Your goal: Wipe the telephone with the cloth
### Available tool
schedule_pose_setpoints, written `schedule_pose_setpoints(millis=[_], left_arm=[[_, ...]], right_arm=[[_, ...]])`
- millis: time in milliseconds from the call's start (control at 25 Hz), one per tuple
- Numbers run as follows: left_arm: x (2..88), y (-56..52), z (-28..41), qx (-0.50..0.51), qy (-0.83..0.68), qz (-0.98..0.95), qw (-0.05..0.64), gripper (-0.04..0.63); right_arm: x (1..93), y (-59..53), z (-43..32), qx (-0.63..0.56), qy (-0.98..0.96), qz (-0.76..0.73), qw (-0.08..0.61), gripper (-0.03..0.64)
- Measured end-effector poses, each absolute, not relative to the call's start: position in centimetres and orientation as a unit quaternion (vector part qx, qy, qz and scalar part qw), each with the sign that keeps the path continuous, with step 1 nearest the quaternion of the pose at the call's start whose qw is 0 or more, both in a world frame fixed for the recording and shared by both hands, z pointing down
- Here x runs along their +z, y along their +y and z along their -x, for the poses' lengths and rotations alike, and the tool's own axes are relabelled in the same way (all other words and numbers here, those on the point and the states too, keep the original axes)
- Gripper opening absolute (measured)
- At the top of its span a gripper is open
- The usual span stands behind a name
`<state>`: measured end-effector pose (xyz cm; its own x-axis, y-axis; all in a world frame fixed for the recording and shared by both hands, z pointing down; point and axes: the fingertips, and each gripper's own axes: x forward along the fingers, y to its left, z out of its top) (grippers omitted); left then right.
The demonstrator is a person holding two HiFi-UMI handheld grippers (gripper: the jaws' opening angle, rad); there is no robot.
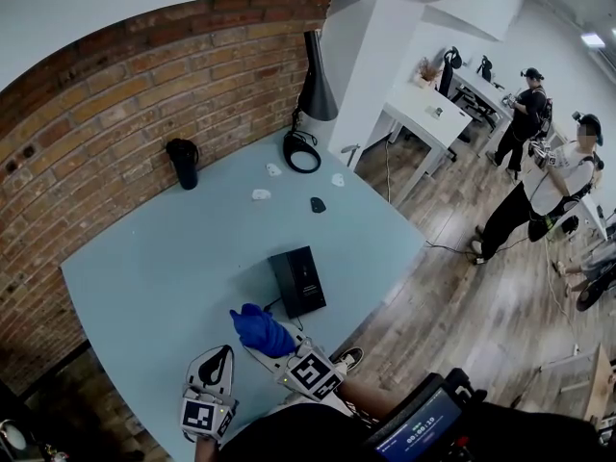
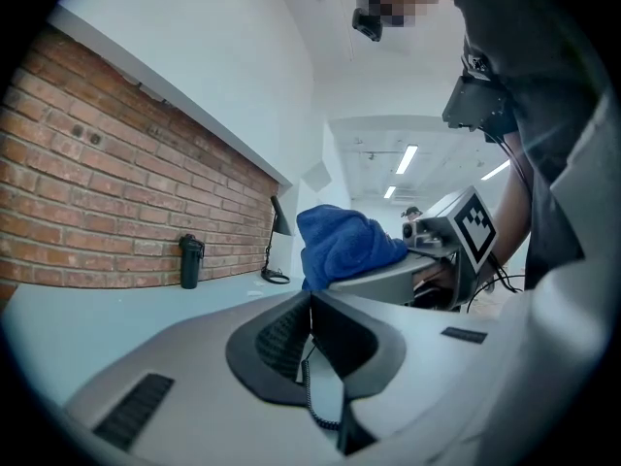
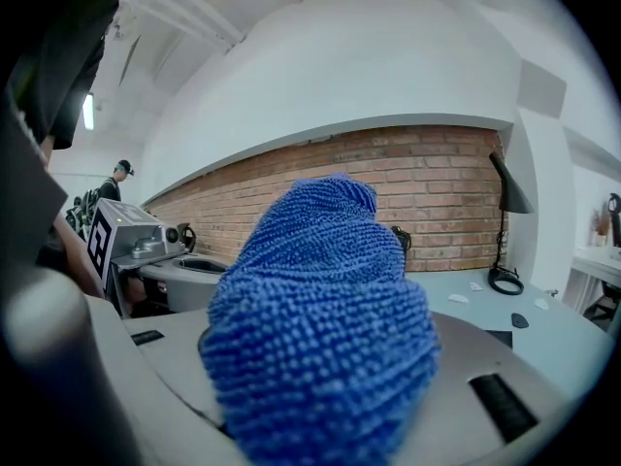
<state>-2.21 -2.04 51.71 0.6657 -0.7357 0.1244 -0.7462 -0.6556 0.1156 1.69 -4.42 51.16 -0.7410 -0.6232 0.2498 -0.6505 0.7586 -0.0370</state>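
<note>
Telephone (image 1: 297, 280) near table (image 1: 173, 248) edge; right hand-held gripper (image 1: 272, 346) clamps cloth (image 3: 320, 338), left hand-held gripper (image 2: 310, 299) clenched.

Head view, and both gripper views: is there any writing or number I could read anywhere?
Dark handheld screen, bottom right: pale digits, too blurred to read.
Black-and-white square markers: patterns only, no letters.
Black box-shaped telephone: no legible print.
</note>
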Motion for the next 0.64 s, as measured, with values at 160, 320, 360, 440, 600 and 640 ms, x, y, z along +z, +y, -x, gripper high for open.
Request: schedule_pose_setpoints(millis=[160,320,360,440,600,640], left_arm=[[52.4,-1.8,2.1,0.04,-0.405,-0.91,0.086,0.018],[52.7,-1.6,2.0,0.045,-0.402,-0.91,0.089,0.018],[52.7,-1.5,2.0,0.048,-0.4,-0.911,0.089,0.018],[52.9,-1.4,2.0,0.05,-0.4,-0.911,0.09,0.018],[53.0,-1.3,2.1,0.047,-0.402,-0.91,0.091,0.018],[52.9,-1.3,2.1,0.048,-0.402,-0.91,0.091,0.018]], right_arm=[[51.1,-4.4,-2.1,0.064,-0.93,-0.345,0.107,0.17],[51.0,-4.2,-2.1,0.066,-0.931,-0.345,0.104,0.17],[51.0,-4.2,-2.1,0.065,-0.931,-0.345,0.104,0.17],[51.1,-4.0,-2.0,0.066,-0.931,-0.344,0.104,0.17],[51.1,-3.9,-2.0,0.068,-0.931,-0.343,0.103,0.17],[51.1,-3.8,-2.0,0.068,-0.931,-0.343,0.103,0.17]])
